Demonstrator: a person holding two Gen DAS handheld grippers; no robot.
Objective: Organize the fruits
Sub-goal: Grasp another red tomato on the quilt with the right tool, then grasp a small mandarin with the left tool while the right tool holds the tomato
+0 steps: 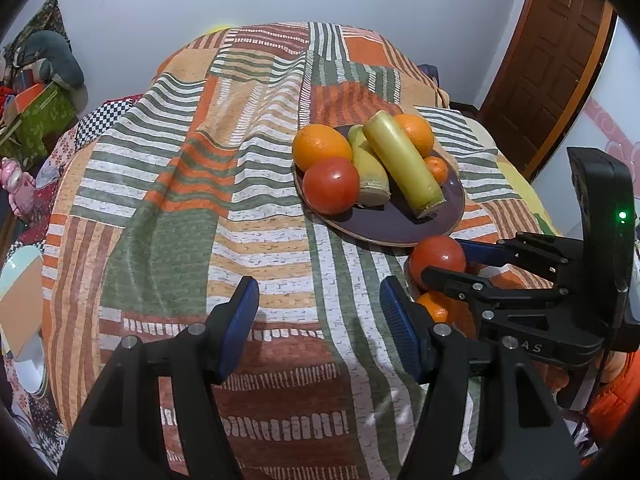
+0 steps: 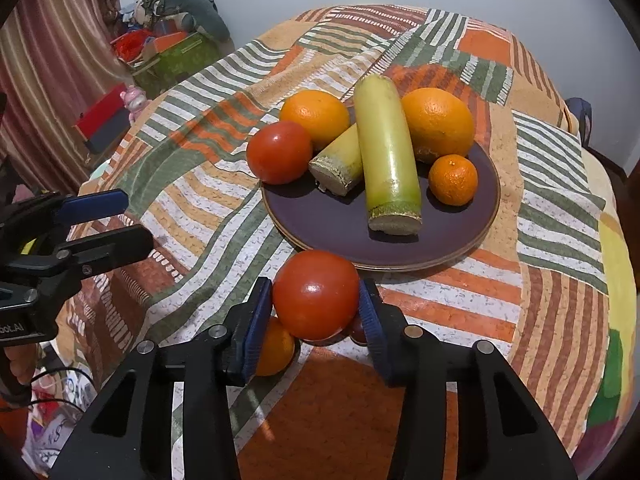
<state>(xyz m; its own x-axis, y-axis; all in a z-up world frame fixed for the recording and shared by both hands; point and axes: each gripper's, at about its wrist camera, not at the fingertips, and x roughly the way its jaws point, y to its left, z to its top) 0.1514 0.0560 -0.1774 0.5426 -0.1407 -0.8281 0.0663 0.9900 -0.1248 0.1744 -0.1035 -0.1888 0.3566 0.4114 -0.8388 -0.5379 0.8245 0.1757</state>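
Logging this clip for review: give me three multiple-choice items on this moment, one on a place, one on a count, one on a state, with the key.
1. Where is the tomato that the right tool grips?
A. on the plate
B. just off the plate's near rim
C. on the floor

2. How many fruits of orange colour lie on the plate?
A. one
B. three
C. five

3. What state is the left tool in?
A. open, holding nothing
B. shut on a tomato
C. shut on a stalk

Key: 1 B, the tomato sits between the pads in front of the rim. 2 B, two large oranges and one small one. 3 A, only cloth shows between its spread pads.
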